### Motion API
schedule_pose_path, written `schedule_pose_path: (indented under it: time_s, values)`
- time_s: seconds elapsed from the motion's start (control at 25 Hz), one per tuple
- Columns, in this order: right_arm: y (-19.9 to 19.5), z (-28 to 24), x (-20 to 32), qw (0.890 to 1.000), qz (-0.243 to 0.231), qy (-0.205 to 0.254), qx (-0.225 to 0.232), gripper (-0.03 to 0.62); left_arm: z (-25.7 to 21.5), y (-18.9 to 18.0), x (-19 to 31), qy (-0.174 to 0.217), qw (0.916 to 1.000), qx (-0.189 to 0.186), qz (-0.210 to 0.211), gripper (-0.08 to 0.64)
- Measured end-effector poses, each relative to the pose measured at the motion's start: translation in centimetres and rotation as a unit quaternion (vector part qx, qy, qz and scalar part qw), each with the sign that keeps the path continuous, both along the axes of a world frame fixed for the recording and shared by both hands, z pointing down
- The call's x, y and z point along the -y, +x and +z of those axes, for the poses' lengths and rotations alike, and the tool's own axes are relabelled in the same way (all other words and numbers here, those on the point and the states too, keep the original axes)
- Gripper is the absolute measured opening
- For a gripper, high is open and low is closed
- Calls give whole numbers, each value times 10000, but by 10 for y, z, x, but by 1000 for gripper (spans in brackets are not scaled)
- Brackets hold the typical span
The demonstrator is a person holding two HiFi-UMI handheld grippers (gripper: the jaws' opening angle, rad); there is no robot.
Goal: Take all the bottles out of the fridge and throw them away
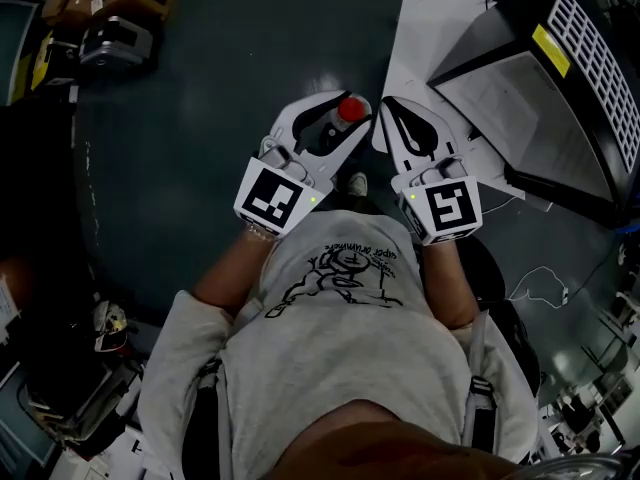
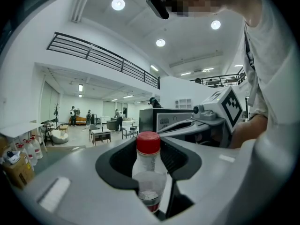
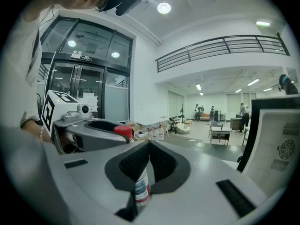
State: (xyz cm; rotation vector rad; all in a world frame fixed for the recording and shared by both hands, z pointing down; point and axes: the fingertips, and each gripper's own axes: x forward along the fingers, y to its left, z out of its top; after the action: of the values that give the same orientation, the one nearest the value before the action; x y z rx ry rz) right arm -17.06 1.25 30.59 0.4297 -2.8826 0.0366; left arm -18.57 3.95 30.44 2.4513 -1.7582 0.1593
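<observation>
- Left claw [image 1: 347,114] is clamped on a clear bottle [image 2: 148,165] with a red cap [image 2: 148,142]. The bottle stands upright between the jaws.
- The bottle is up in the air over the dark floor [image 1: 220,98], just in front of the person's shirt [image 1: 340,308].
- Right claw [image 3: 149,143] is clenched, tips touching, with nothing gripped.
- The two claws sit side by side, nearly touching.

L tongs [image 1: 352,111] and R tongs [image 1: 386,113] are held out in front of the chest, side by side, tips angled inward and close together. Both point approx level. Elbows bent, L forearm [image 1: 235,268] and R forearm [image 1: 445,283] bare. L jaws clamp a bottle [image 2: 148,165] at the neck. R jaw tips meet.
</observation>
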Motion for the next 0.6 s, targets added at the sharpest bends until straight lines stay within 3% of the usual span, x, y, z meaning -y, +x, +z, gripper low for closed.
schedule_pose_path:
  time_s: [0.28, 0.6]
  values:
    - [1, 35, -15, 9996, -81, -197, -205, 9, 31, 3, -10, -115, 9998, 130, 60, 158]
    - [4, 61, -30, 9986, -150, -362, -345, 9, 54, 10, -22, -327, 9994, -68, -4, 158]
